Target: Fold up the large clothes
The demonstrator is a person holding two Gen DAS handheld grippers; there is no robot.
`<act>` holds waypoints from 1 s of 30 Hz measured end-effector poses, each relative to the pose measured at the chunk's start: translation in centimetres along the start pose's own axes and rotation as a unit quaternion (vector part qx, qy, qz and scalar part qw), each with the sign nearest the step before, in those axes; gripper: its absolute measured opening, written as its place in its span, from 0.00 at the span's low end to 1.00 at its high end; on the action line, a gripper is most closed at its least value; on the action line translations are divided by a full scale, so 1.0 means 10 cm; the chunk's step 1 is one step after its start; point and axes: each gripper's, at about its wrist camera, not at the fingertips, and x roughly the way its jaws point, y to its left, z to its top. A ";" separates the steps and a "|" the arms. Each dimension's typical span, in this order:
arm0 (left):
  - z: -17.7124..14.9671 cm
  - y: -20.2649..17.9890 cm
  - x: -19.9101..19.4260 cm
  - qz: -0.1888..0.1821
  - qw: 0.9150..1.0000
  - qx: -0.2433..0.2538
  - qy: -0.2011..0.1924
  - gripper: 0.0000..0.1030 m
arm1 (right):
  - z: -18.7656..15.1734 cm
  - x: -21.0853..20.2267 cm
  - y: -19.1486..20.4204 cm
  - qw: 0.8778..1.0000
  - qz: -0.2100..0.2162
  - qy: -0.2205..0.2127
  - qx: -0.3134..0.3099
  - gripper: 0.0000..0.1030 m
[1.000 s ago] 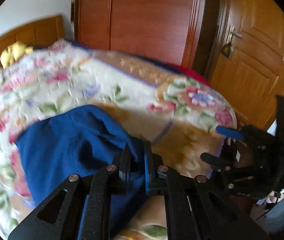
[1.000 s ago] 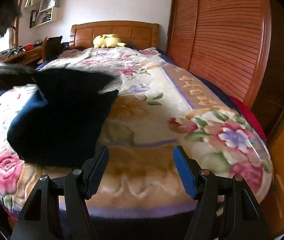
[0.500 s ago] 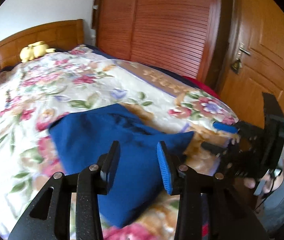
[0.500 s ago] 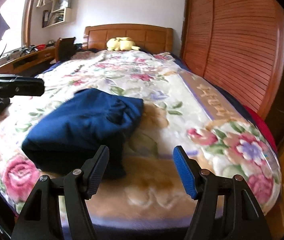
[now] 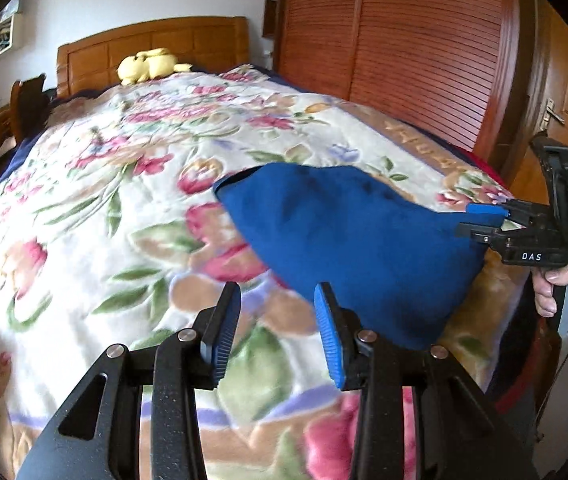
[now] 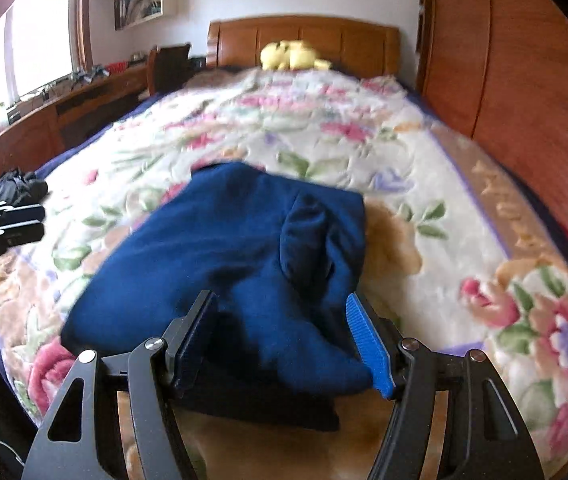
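Note:
A folded dark blue garment (image 5: 347,232) lies on the floral bedspread (image 5: 124,208) near the foot of the bed; it also shows in the right wrist view (image 6: 236,256). My left gripper (image 5: 278,332) is open and empty, just left of the garment's near edge. My right gripper (image 6: 284,344) is open, its jaws either side of the garment's near end without closing on it. In the left wrist view the right gripper (image 5: 487,220) sits at the garment's right corner. The left gripper (image 6: 0,224) shows at the left edge of the right wrist view.
A wooden headboard (image 5: 152,48) with a yellow plush toy (image 5: 148,65) is at the far end. A slatted wooden wardrobe (image 5: 403,48) and a door (image 5: 567,128) stand on the right. A desk (image 6: 64,100) and chair (image 6: 168,66) run along the window side.
My left gripper let go of the blue garment, opened and drew back to the left. The garment dropped flat onto the bed. My right gripper moved in over its near end.

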 end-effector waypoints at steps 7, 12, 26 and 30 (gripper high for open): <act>-0.13 0.15 0.14 -0.002 1.000 -0.019 0.013 0.38 | 0.02 0.11 -0.04 0.999 0.020 0.029 0.006 0.56; -0.17 0.14 0.20 -0.014 1.000 -0.019 0.020 0.38 | 0.02 0.08 -0.03 0.999 0.017 0.032 -0.008 0.35; -0.11 0.09 0.31 -0.019 0.999 -0.010 0.024 0.38 | -0.12 -0.14 -0.05 0.999 -0.015 -0.010 -0.030 0.14; -0.03 0.09 0.38 -0.022 0.999 -0.008 0.024 0.39 | -0.21 -0.08 -0.02 1.000 -0.015 -0.002 -0.024 0.15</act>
